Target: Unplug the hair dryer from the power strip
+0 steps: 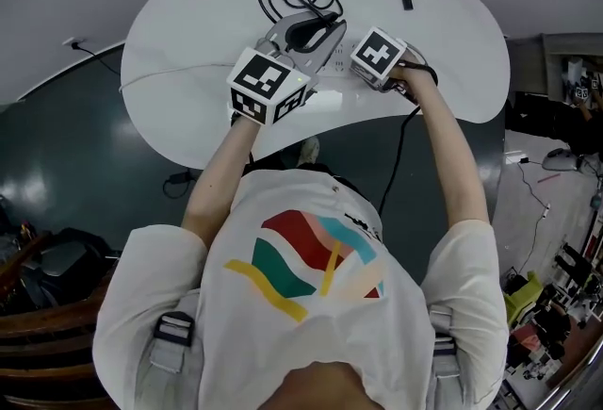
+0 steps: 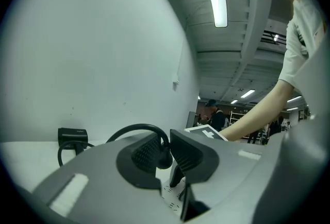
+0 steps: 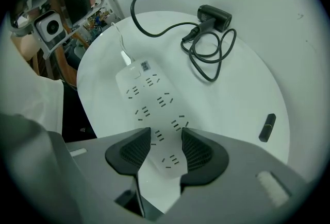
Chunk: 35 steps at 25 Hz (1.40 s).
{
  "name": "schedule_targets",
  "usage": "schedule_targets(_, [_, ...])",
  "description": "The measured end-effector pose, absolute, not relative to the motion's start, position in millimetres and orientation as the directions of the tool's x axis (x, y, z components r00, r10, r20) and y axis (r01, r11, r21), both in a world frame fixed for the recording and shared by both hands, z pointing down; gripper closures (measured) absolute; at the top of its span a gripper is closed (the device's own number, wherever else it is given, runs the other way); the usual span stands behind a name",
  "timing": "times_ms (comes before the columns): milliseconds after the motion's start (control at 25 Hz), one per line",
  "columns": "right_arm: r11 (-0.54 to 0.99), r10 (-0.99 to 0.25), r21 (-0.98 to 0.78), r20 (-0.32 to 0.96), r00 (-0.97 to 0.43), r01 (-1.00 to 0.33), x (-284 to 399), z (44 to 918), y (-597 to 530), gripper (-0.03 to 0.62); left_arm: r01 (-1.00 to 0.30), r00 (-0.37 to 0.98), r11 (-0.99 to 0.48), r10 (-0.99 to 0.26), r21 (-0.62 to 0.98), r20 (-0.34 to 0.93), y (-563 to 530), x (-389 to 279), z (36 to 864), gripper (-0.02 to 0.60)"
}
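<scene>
Hair dryer plug (image 2: 164, 160) | clamped in left gripper (image 2: 166, 152) | right gripper (image 3: 166, 152) jaws apart over power strip (image 3: 149, 99)

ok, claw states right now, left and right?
Left claw: closed on the black plug.
Right claw: open, tips down over the power strip end.
</scene>
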State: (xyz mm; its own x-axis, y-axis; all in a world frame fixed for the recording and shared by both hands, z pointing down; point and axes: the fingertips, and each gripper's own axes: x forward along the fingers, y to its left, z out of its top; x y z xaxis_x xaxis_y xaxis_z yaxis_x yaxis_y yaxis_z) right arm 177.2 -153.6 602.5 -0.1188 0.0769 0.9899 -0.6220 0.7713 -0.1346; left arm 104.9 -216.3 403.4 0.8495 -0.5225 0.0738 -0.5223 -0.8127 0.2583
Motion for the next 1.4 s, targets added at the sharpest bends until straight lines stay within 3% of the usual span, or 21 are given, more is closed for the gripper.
schedule_targets(920, [0.765, 0.073, -0.153, 0.986, -0.152, -0.626, 170.2, 602.5, -157.5, 0.388, -0.532, 0.844, -0.777, -0.520, 0.338, 0.133, -231.1, 100.1, 440.2, 0.529])
schedule_targets(1080, [0.792, -0.051, -0.034, 0.991, -0.122, -0.609, 179.5, 602.0, -182.8, 0.387, -0.550, 0.833, -0.749, -0.521, 0.369, 0.183, -237.0, 105.1, 461.5, 0.529])
schedule_targets(1400, [0.796, -0.060, -0.033, 0.989, -0.133, -0.604, 180.0, 601.8, -183.7, 0.388, -0.587, 0.809, -0.700, -0.528, 0.406, 0.258, -251.0, 113.0, 493.1, 0.531])
